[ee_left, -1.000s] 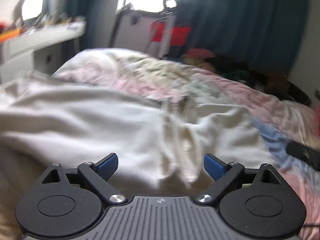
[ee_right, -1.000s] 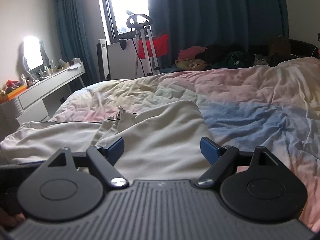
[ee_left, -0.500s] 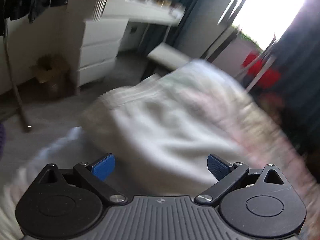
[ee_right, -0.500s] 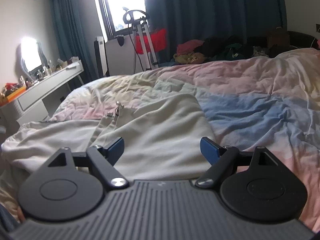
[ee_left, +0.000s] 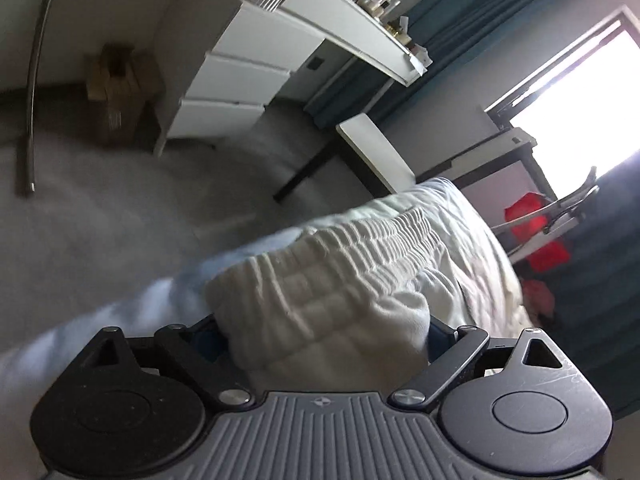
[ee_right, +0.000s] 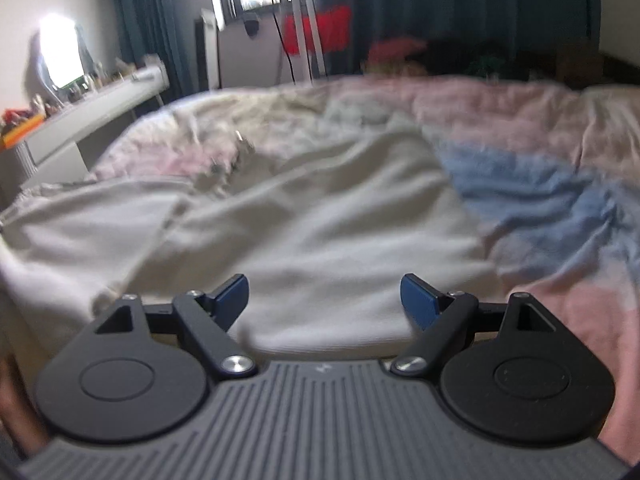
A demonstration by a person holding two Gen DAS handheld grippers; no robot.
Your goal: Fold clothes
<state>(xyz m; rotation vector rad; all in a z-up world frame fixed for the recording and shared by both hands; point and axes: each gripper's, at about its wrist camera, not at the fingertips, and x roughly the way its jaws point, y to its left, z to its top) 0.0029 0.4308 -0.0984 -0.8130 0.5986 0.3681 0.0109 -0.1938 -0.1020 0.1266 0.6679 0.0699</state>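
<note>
Left gripper (ee_left: 322,330): jaws spread, with the ribbed elastic waistband (ee_left: 360,256) of a cream garment bunched between them. The cloth fills the gap and hides both pads, so it cannot be told whether the jaws press on it or merely straddle it. This camera is strongly tilted; the waistband end lies at the edge of the bed (ee_left: 476,240), over grey carpet (ee_left: 120,220). A white drawer unit (ee_left: 236,84) and a desk top (ee_left: 360,28) with small items stand beyond.

Right gripper (ee_right: 324,300): released, blue pads (ee_right: 418,300) well apart, nothing between them. It hangs just above the cream garment (ee_right: 320,220), which lies spread flat across the near part of the bed. The duvet (ee_right: 560,200) beneath is patterned in pink, blue and pale yellow. A drawstring with a metal tip (ee_right: 240,136) lies near the garment's far edge. This view is motion-blurred; finer detail cannot be read.
</note>
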